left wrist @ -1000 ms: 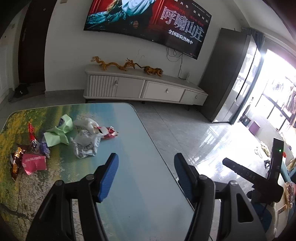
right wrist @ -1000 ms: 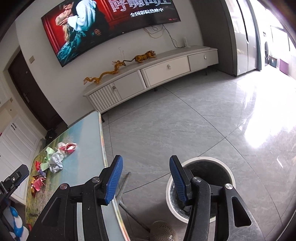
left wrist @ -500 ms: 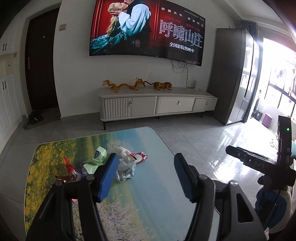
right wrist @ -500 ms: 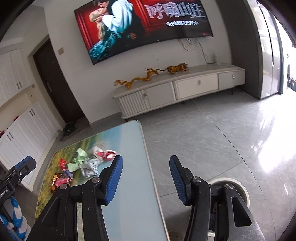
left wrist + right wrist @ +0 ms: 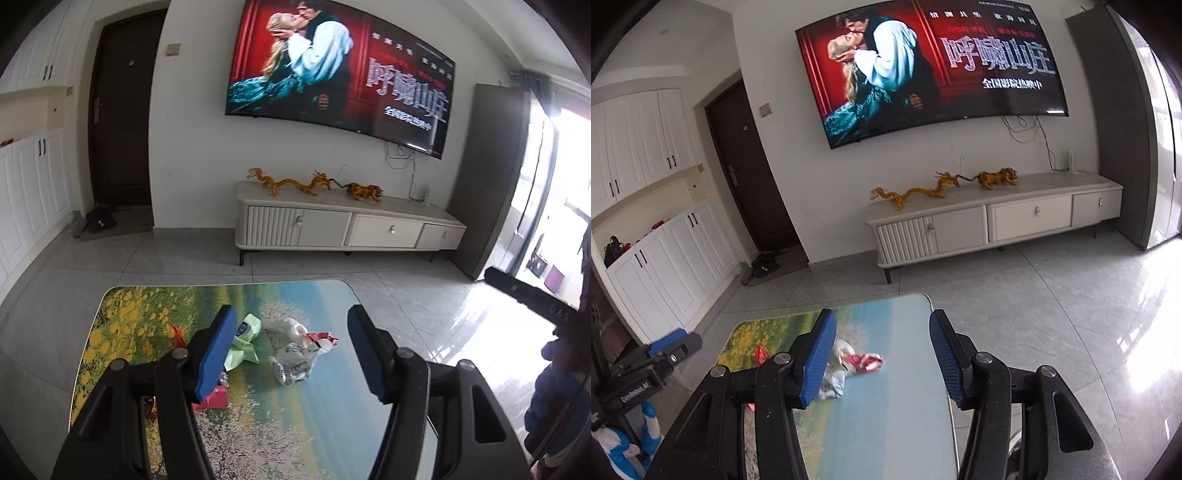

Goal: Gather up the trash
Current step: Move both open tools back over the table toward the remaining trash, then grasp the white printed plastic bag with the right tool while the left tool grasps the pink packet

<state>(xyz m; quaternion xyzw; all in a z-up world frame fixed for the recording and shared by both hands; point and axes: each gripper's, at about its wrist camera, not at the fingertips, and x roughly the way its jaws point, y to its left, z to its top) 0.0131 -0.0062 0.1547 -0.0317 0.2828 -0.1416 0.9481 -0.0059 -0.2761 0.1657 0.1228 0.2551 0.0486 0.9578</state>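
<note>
both tongs, left tongs [image 5: 291,350] and right tongs [image 5: 882,354], stand apart and empty above the near end of the tabletop [image 5: 332,424]. the trash pile [image 5: 280,350] lies mid-tabletop, strung roughly nine to three o'clock, dead ahead at twelve of the left tongs, toward eleven of the right. the left hand looks nearer.

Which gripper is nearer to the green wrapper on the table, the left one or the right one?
Left, probably. The left gripper hangs open just before the green wrapper. The right gripper, also open, hangs off to the right; its view does not show the wrapper.
</note>
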